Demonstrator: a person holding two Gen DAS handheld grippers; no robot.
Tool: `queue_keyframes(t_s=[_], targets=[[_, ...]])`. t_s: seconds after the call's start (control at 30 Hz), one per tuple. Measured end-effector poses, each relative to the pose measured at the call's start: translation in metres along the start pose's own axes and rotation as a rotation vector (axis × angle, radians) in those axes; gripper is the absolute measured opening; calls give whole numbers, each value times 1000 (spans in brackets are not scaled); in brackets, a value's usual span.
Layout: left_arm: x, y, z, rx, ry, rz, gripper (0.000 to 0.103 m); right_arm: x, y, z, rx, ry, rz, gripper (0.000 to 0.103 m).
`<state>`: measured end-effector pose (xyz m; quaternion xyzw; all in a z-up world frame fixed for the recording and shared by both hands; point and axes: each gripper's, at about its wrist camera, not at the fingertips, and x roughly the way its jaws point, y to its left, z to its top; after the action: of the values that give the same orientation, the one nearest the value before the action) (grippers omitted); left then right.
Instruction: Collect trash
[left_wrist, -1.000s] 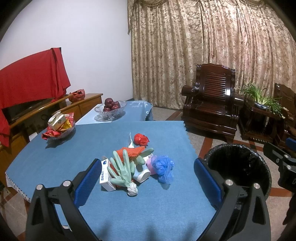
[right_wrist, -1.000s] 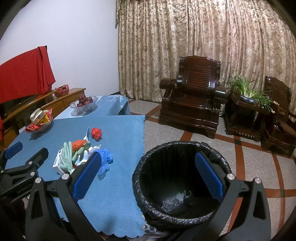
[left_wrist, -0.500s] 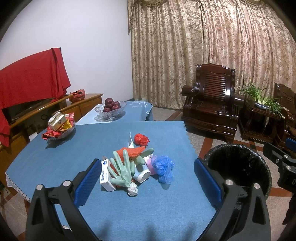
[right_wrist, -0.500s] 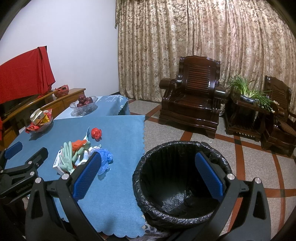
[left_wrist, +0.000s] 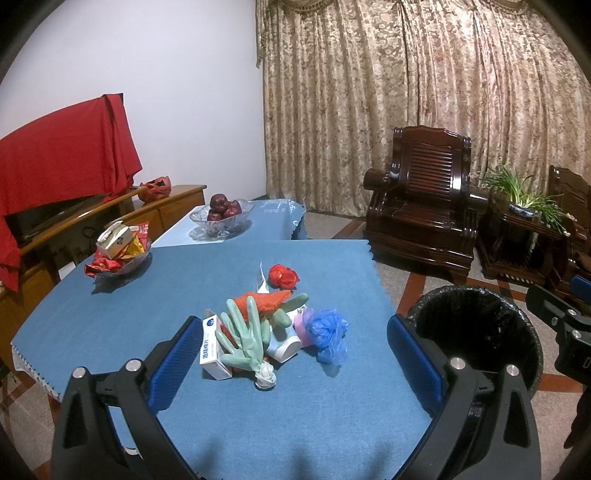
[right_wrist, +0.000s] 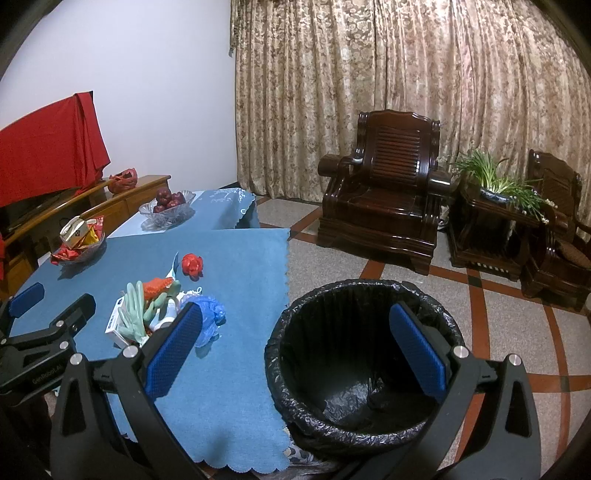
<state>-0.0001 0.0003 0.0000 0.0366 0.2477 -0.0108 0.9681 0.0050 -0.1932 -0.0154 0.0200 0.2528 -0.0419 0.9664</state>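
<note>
**Trash pile ahead, bin at the side**

Left wrist view: the left gripper (left_wrist: 295, 363) gapes wide, holding nothing — the trash pile (left_wrist: 271, 328) lies on the blue tablecloth (left_wrist: 177, 291) just beyond its fingers.

Right wrist view: the right gripper (right_wrist: 295, 347) is wide and empty, over the black-lined bin (right_wrist: 364, 354) — the pile sits left of it.

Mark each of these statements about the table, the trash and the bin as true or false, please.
1. Both the left gripper and the right gripper are open. True.
2. The green glove lies in the bin. False: it lies on the pile on the blue table.
3. The red crumpled wrapper lies apart from the pile. True.
4. The bin stands on the table. False: it stands on the floor beside it.
</note>
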Motion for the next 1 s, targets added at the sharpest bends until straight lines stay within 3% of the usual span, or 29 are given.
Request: queue_keyframes(t_s=[1.0], targets=[[4, 2, -1, -2, 5, -1, 97, 1, 0, 0, 1, 3, 0, 98]])
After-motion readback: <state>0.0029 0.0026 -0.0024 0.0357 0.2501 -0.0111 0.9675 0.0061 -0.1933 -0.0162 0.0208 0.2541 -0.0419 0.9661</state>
